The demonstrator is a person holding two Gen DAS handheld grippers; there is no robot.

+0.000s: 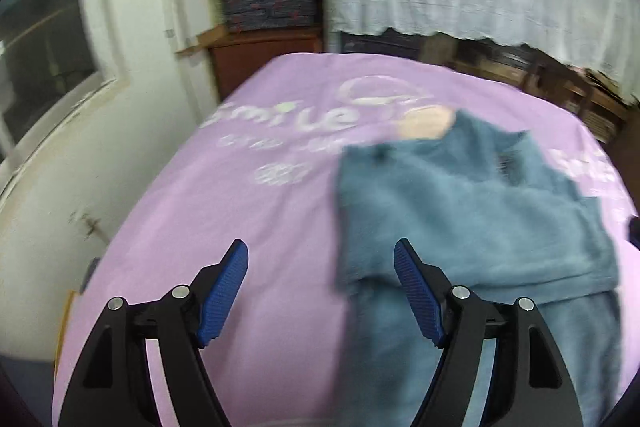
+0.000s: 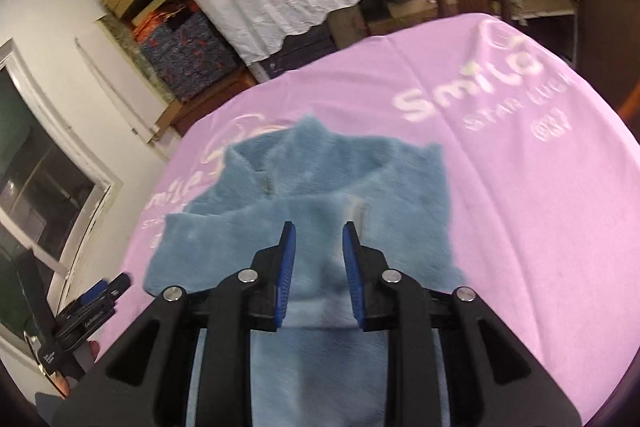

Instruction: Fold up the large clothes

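Left wrist view: fold partly made, both grippers empty

Left gripper [image 1: 320,263] fingers spread wide, holding nothing. Right gripper [image 2: 319,247] fingers parted, empty, over blue fleece top [image 2: 320,195]. Top lies on pink sheet [image 2: 520,207], sleeves seemingly folded in. Next, probably: grip near hem, fold toward collar.
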